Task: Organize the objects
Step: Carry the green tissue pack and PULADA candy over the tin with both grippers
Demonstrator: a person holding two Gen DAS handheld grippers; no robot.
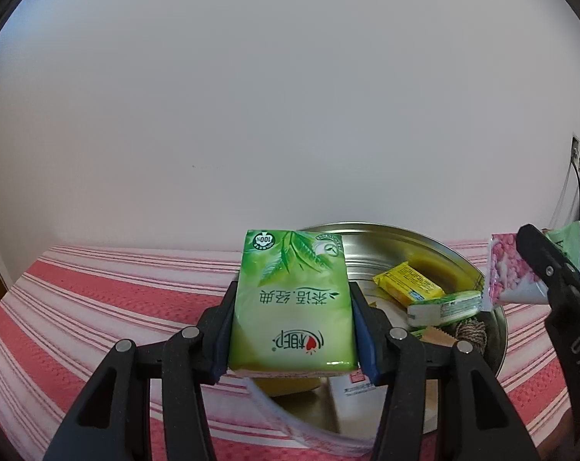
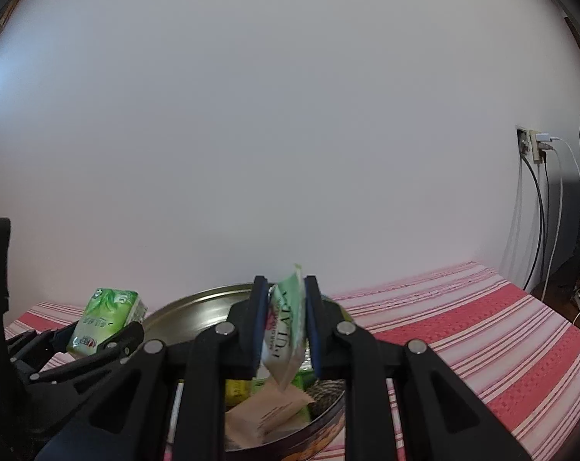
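Tissue pack (image 1: 292, 299), green with leaf print, sits clamped across its width between the blue pads of the left gripper (image 1: 292, 330), lifted above the near rim of the round metal tin (image 1: 424, 242) that stands on the red-and-white striped cloth (image 1: 98, 299). It looks light and soft, a film-wrapped block that gives under pressure; the glossy wrapper may be slippery, so a hold across the two long sides, near the middle as it is now, seems the safest, since a pinch at a corner would likely only crumple the film. Inside the tin, further right, lie a yellow packet (image 1: 409, 282), a green-and-white packet (image 1: 443, 307) and a coil of twine (image 1: 472, 332), all loose and small, probably light as well. At the right edge of the left wrist view comes the right gripper (image 2: 284, 330), its jaws closed on thin snack sachets (image 2: 286, 330): a pale green one with lettering, and in the left view a pink-patterned one (image 1: 509, 272) held beside it. These are flat, crinkly and limp, hanging by the pinched part, so they may swing or slide out if the squeeze eases; a grip well in from the sealed edge seems wise. Both loads hover over or just beside the tin, which I judge to be where things are being sorted. Nothing here looks fragile, though the tissues would dent if pressed harder.
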